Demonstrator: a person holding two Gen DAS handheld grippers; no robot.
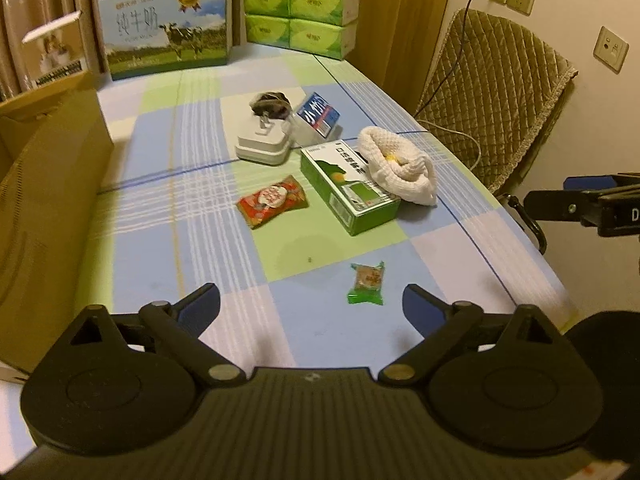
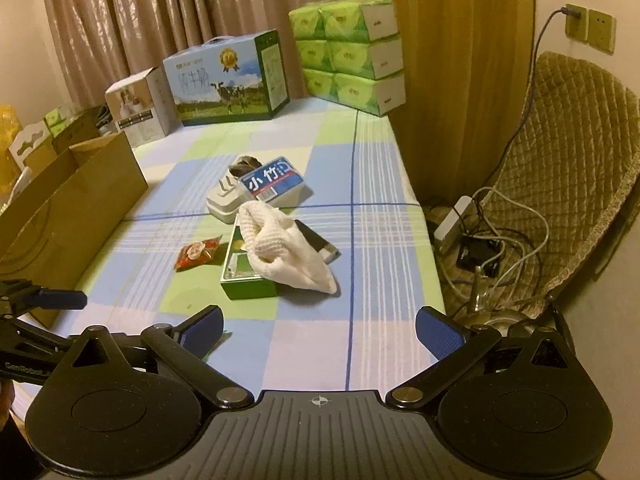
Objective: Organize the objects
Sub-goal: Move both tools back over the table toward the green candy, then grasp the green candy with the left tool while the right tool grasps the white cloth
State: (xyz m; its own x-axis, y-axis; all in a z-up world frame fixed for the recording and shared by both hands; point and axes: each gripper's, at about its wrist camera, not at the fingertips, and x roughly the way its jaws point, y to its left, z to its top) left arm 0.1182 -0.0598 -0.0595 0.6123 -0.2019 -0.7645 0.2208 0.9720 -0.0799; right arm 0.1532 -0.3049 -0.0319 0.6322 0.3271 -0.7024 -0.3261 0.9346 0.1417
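On the checked tablecloth (image 1: 192, 208) lie a red snack packet (image 1: 273, 201), a small green snack packet (image 1: 367, 284), and a green box (image 1: 348, 186) with a white cloth (image 1: 396, 164) draped over its far end. Behind them are a white plug adapter (image 1: 262, 142), a dark bundle (image 1: 270, 104) and a blue-and-white box (image 1: 316, 118). My left gripper (image 1: 312, 308) hovers open over the near cloth, the green packet just ahead of its right finger. My right gripper (image 2: 320, 334) is open too, short of the green box (image 2: 244, 268) and white cloth (image 2: 280, 248).
An open cardboard box (image 1: 48, 200) stands along the left edge. A milk carton case (image 1: 168, 28), a small white box (image 2: 140, 104) and stacked green tissue packs (image 1: 300, 4) line the back. A quilted chair (image 2: 560, 180) and tangled cables (image 2: 480, 240) sit off the right edge.
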